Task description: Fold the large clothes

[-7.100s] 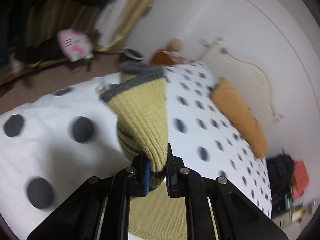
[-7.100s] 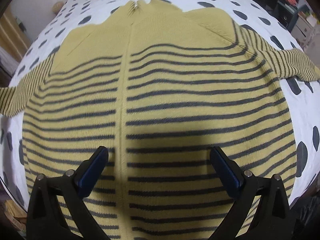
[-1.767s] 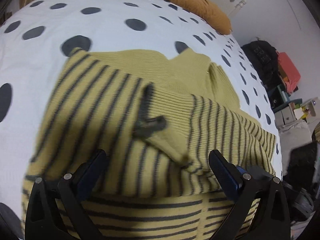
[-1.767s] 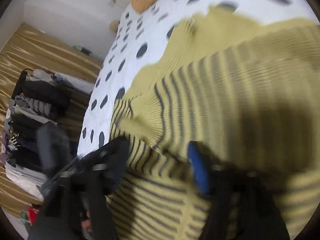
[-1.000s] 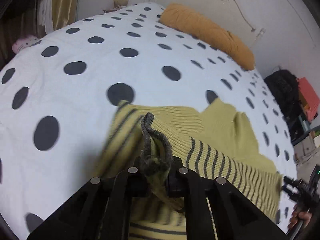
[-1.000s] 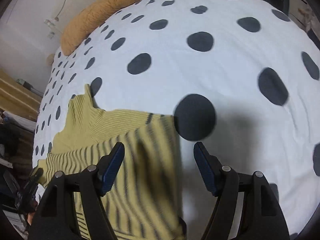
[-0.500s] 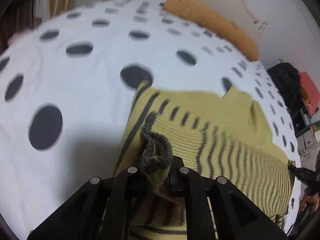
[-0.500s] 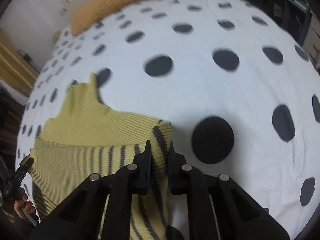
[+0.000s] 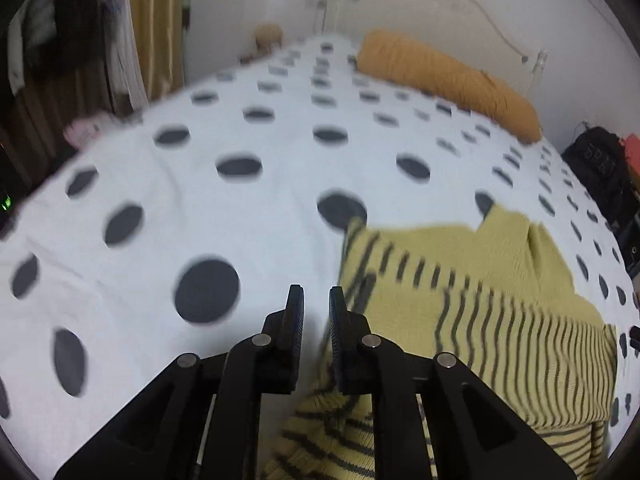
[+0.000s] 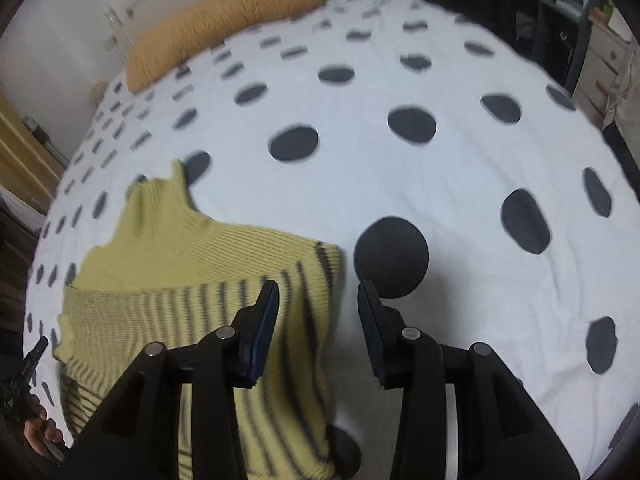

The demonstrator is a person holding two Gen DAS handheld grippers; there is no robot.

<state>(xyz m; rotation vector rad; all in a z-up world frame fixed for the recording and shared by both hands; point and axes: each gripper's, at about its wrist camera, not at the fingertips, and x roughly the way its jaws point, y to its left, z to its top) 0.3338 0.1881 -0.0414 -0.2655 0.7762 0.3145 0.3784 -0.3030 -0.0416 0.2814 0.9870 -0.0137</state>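
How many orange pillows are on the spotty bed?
1. The orange pillow lies at the far end of the bed, by the headboard, beyond the yellow striped sweater. More could be out of view.

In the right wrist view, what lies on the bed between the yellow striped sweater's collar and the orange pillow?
Nothing: in the right wrist view only bare polka-dot bedspread runs from the sweater collar up to the orange pillow.

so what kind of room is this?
A bedroom, almost certainly. A bed with a dotted cover fills both views, an orange pillow lies by a white headboard, and clothes hang at the side. The sweater lies on the bed.
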